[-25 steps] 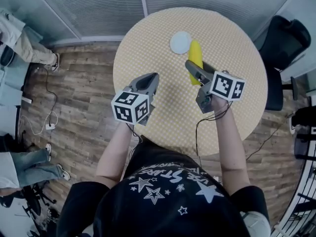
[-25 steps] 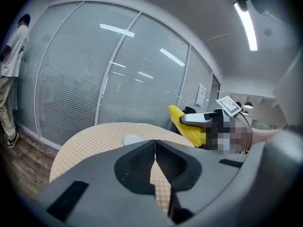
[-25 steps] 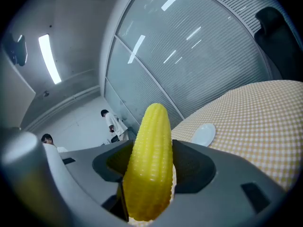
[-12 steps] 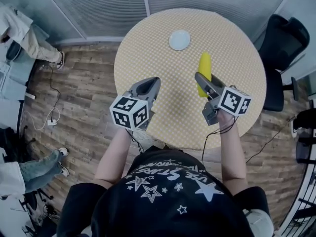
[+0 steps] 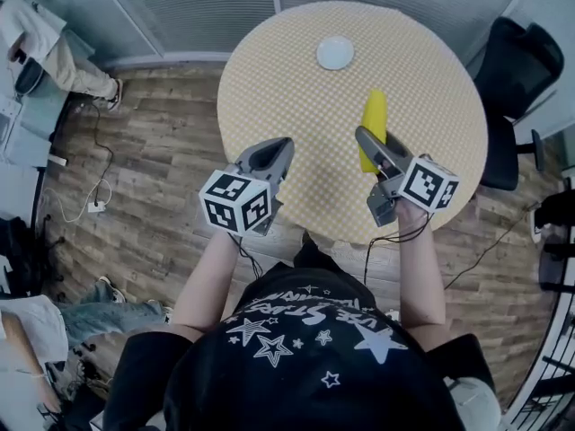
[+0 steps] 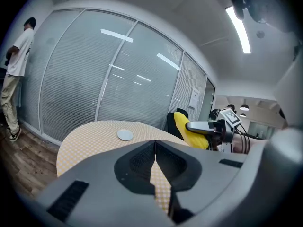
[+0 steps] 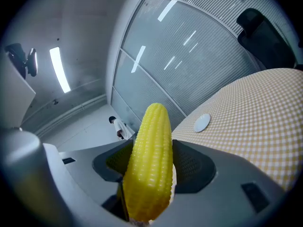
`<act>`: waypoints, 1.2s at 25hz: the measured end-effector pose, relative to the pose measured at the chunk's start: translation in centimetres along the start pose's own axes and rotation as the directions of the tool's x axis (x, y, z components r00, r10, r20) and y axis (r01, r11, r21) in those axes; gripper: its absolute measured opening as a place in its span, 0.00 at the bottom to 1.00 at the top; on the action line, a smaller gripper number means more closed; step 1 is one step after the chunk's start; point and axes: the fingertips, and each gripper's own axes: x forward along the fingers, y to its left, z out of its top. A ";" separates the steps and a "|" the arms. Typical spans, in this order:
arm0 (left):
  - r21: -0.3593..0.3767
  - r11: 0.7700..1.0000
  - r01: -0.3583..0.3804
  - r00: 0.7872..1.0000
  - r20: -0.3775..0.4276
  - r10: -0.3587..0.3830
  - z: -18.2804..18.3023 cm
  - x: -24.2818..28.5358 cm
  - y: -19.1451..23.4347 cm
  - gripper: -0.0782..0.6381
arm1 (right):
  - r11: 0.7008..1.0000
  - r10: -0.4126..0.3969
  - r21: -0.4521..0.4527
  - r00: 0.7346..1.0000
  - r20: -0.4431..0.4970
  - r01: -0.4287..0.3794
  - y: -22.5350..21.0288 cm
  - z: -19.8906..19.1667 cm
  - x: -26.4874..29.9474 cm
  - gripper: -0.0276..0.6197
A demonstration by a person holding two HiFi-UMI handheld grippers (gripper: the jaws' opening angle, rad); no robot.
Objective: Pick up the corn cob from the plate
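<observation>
My right gripper (image 5: pixel 370 142) is shut on the yellow corn cob (image 5: pixel 373 126), which it holds in the air above the round checkered table (image 5: pixel 296 88). In the right gripper view the corn cob (image 7: pixel 150 167) stands upright between the jaws and fills the middle of the picture. The small white plate (image 5: pixel 334 52) lies empty on the far part of the table; it also shows as the plate (image 7: pixel 202 122) and the plate (image 6: pixel 125 135). My left gripper (image 5: pixel 272 152) hangs over the table's near left edge, shut with nothing in it. From the left gripper view the corn cob (image 6: pixel 188 130) is seen held at the right.
A black office chair (image 5: pixel 517 70) stands to the right of the table. Glass walls with blinds run behind it. People stand on the wooden floor at the far left (image 5: pixel 36 43). A cable (image 5: pixel 94 187) lies on the floor left of the table.
The right gripper has carried the corn cob away from the plate, toward me and to the right. The left gripper has stayed about where it was. The head view has shifted a little.
</observation>
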 end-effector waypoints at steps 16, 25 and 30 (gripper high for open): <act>-0.002 1.000 0.012 0.999 0.044 -0.012 -4.4 -11.8 -6.6 0.12 | 0.996 0.014 -0.085 0.999 0.033 -0.011 9.6 -7.4 -9.4 0.45; -0.005 0.999 0.036 0.998 0.047 -0.035 -6.9 -16.8 -11.2 0.12 | 0.995 -0.010 -0.101 0.998 0.058 0.015 12.7 -10.9 -15.7 0.46; 0.007 1.000 0.029 0.998 0.064 -0.029 -6.8 -17.9 -13.0 0.12 | 0.994 0.001 -0.112 0.998 0.069 0.006 13.8 -11.2 -18.0 0.46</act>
